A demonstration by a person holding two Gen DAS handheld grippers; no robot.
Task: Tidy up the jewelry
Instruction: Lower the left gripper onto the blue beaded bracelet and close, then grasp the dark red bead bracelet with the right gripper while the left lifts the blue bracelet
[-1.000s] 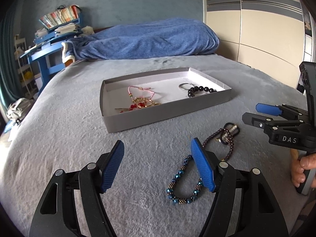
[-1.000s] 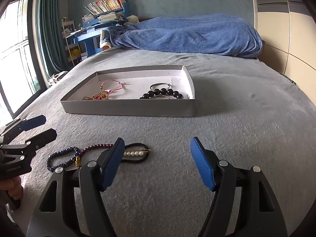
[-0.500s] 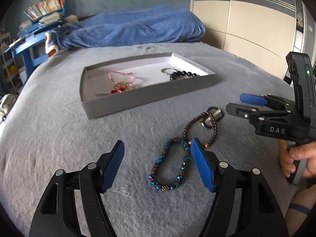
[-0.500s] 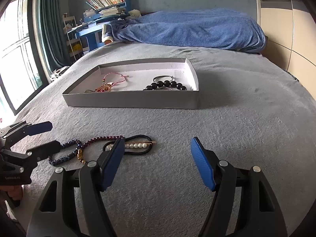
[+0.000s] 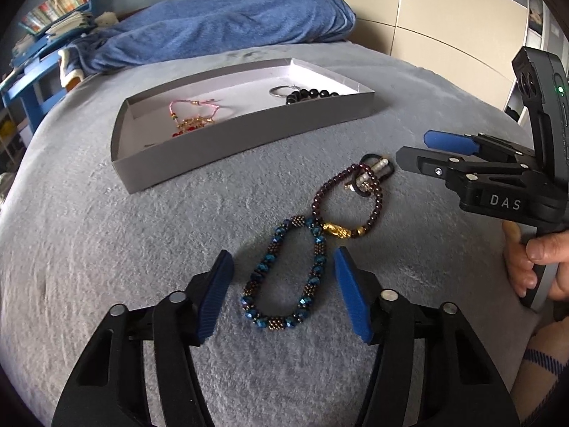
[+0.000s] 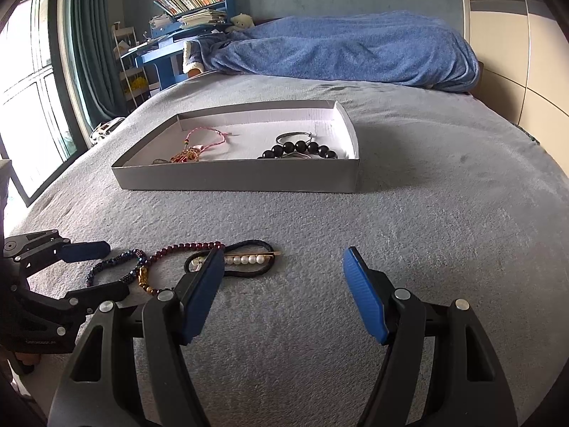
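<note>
Left gripper (image 5: 282,286) closer, now straddling blue bead bracelet (image 5: 284,277), fingers apart for pickup toward tray (image 5: 249,131); right gripper (image 6: 284,291) spread, empty, waiting

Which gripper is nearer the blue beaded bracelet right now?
Left. The left gripper is open with its fingers on either side of the blue beaded bracelet; the right gripper is open off beside the pearl hair tie.

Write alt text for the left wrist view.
The open left gripper straddles a blue beaded bracelet on a grey blanket, beside a dark red bracelet. Behind sits a grey tray of jewelry; the right gripper hovers at right.
</note>
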